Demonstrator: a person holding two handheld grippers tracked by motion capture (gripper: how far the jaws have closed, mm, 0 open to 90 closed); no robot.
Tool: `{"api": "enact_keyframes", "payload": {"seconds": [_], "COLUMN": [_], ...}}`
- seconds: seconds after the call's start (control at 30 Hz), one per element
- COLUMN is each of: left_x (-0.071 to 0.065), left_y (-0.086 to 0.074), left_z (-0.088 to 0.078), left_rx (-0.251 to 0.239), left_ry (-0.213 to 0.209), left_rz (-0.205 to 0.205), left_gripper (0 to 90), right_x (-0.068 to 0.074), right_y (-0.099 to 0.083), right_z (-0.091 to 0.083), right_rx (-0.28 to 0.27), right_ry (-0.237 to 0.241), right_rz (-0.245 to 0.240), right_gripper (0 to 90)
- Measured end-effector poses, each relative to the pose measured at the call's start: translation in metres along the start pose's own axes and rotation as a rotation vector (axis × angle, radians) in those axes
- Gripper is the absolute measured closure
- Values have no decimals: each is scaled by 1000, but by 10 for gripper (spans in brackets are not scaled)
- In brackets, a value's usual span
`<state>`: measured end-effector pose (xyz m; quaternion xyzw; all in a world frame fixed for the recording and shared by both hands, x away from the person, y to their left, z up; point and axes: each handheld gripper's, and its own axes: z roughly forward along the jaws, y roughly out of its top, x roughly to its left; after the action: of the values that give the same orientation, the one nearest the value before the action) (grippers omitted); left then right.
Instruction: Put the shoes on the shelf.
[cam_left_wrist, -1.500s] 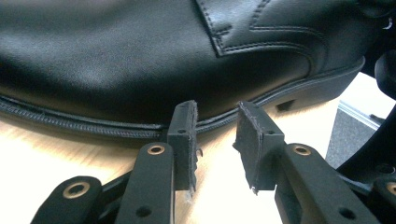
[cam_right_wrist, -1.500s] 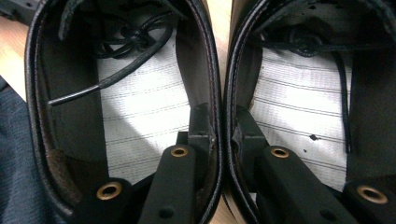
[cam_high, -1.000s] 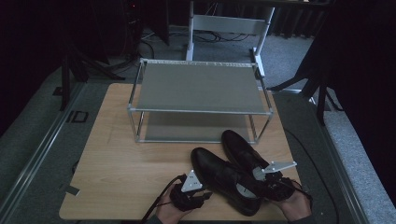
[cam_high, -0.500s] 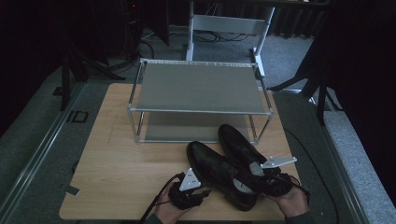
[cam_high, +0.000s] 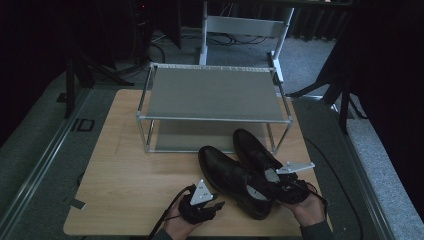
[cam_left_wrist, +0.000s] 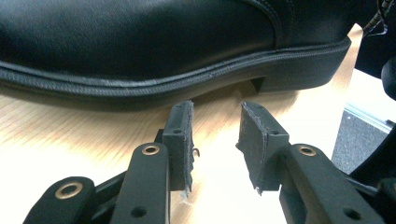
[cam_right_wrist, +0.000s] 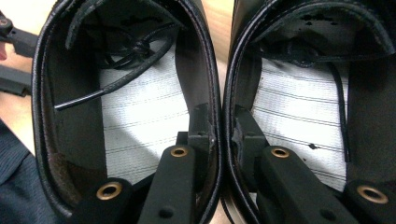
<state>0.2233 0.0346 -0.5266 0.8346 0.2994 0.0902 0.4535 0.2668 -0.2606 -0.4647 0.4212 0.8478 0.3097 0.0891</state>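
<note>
Shoes (cam_high: 245, 175) side by side near table (cam_high: 125, 175) front edge, rack (cam_high: 212, 95) behind; right gripper (cam_right_wrist: 223, 135) pinches their touching inner walls; left gripper (cam_left_wrist: 215, 140) parted, empty.

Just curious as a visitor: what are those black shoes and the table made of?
The shoes look like smooth black leather, judging by the soft sheen and welt stitching, with pale woven-looking insoles. The table shows light wood grain, possibly laminate.

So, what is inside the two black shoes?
Each black shoe shows a pale lined insole and loose lace ends. The right gripper has one jaw in each. The toe ends are hidden.
</note>
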Motion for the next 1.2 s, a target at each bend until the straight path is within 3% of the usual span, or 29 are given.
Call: {"api": "enact_keyframes", "payload": {"seconds": [0.7, 1.2], "left_x": [10, 17], "left_y": [-3, -3], "left_z": [-3, -8], "left_rx": [2, -11], "left_ry": [30, 56], "left_rz": [-24, -47], "left_gripper": [643, 639], "right_x": [-4, 0], "right_y": [23, 45], "right_z": [12, 21], "right_rx": [-37, -64], "right_ry": [-20, -27], "right_rz": [48, 53], "right_gripper": [806, 806]}}
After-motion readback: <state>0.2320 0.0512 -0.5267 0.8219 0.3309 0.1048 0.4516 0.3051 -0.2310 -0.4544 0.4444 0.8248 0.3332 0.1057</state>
